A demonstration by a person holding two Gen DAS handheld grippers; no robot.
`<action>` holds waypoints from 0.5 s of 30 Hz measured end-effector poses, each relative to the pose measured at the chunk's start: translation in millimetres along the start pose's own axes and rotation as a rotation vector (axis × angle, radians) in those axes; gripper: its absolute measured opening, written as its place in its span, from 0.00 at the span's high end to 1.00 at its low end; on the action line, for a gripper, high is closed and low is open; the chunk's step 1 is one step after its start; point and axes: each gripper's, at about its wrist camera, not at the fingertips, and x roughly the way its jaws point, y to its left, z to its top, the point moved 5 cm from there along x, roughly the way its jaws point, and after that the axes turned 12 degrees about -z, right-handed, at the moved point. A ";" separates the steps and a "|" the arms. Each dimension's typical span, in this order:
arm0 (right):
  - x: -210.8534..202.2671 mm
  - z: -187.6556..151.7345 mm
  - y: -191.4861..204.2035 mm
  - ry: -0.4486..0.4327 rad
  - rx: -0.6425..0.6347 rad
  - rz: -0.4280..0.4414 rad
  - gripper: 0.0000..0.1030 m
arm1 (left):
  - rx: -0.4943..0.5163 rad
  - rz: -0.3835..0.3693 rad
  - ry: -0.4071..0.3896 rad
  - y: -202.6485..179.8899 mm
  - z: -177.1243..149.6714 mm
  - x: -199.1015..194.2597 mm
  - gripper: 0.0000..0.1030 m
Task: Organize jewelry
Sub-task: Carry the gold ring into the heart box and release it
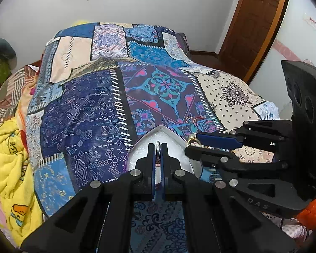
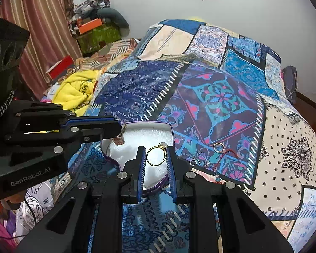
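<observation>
A heart-shaped tin box (image 2: 107, 145) with white foam lining lies open on the patchwork bedspread; it also shows in the left wrist view (image 1: 141, 145). My right gripper (image 2: 157, 156) is shut on a gold ring (image 2: 155, 155) and holds it just over the foam. My left gripper (image 1: 158, 149) is shut on the box's upright edge (image 1: 157, 147); in the right wrist view its tip (image 2: 119, 128) is at the box's far left rim. A thin ring (image 2: 218, 147), a small silver piece (image 2: 192, 162) and a red cord charm (image 2: 225, 158) lie on the bedspread right of the box.
The patchwork bedspread (image 2: 210, 97) covers the whole bed. A yellow blanket (image 2: 78, 88) and piled boxes (image 2: 94, 31) lie at the far left. A wooden door (image 1: 255, 21) stands at the right beyond the bed.
</observation>
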 end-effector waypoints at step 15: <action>17.3 -1.7 12.1 0.024 -0.046 0.012 0.82 | -0.001 0.021 0.006 15.1 4.1 5.5 0.98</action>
